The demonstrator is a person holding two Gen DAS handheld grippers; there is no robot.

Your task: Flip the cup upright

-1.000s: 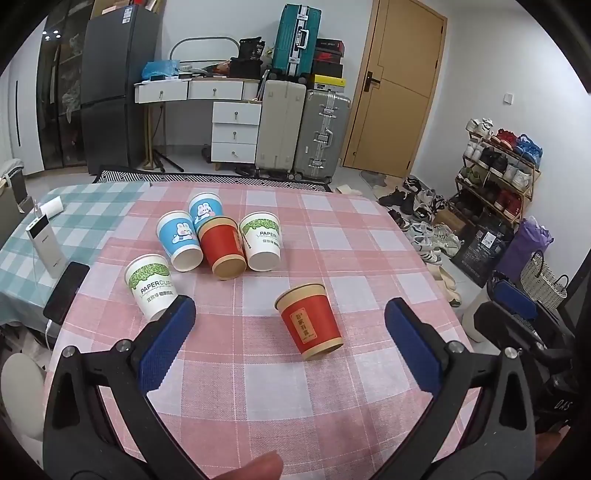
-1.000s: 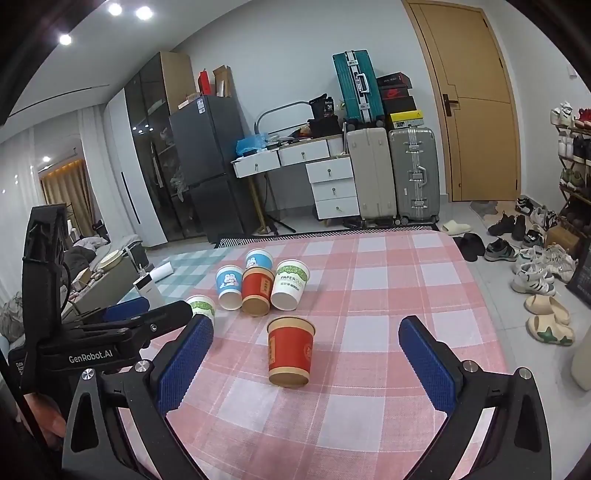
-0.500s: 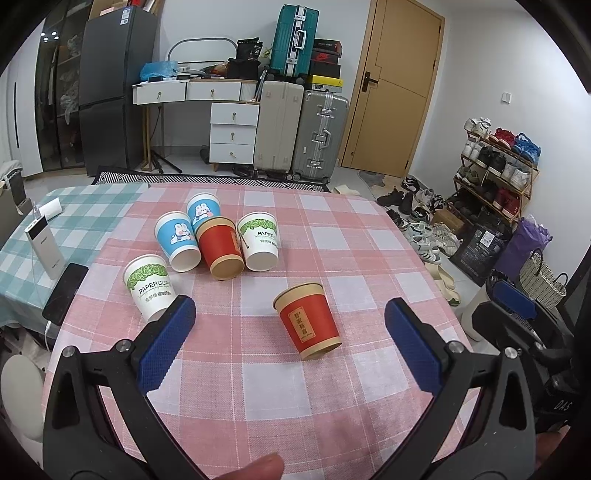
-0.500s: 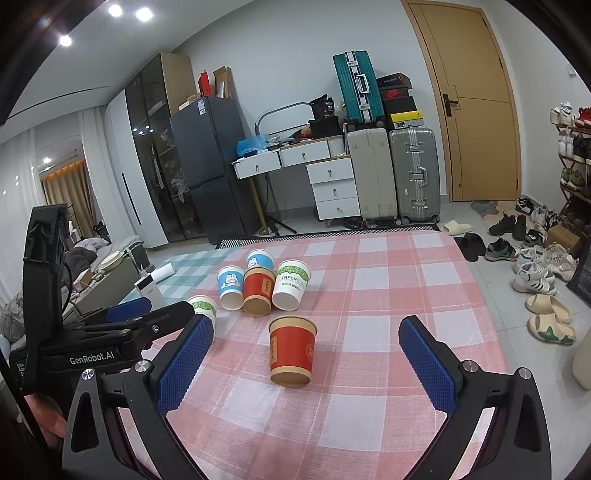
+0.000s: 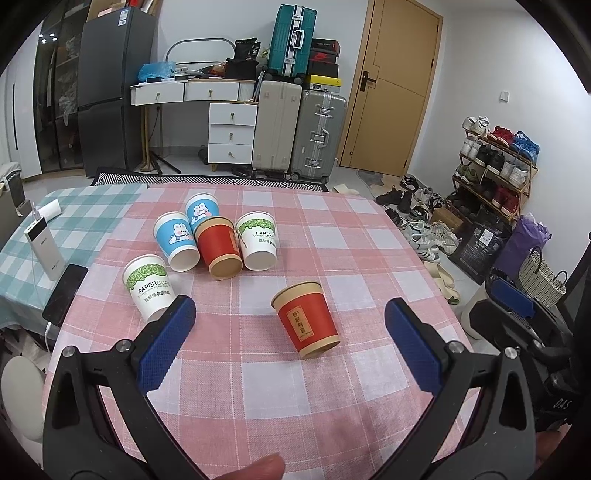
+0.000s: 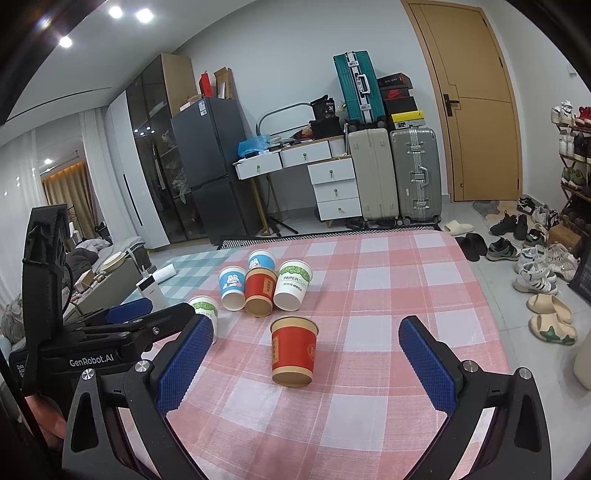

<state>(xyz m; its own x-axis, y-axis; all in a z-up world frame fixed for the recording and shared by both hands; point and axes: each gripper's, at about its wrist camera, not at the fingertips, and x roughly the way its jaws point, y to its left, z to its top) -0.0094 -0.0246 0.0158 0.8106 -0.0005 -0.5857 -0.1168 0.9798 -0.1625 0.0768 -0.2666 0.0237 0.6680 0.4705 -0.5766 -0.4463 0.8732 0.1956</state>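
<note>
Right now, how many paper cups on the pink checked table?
6. Lone red cup nearest the grippers; green-print white cup at left; behind them a cluster: two blue bunny cups, red cup, green-print white cup.

light: bright, 3 ceiling spots | shadows: soft | focus: sharp | edges: fisheye-bent, dark corners

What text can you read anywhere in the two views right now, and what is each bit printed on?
"PAPERCUP": white-and-green paper cup at front left.
"PAPER", cut off: white-and-green cup in the cluster.
"GenRobot.AI": left gripper body, right wrist view.
"DAS": right gripper body, left wrist view.
Too small to read: characters on the lone red cup, suitcase stickers, shoebox labels.
</note>
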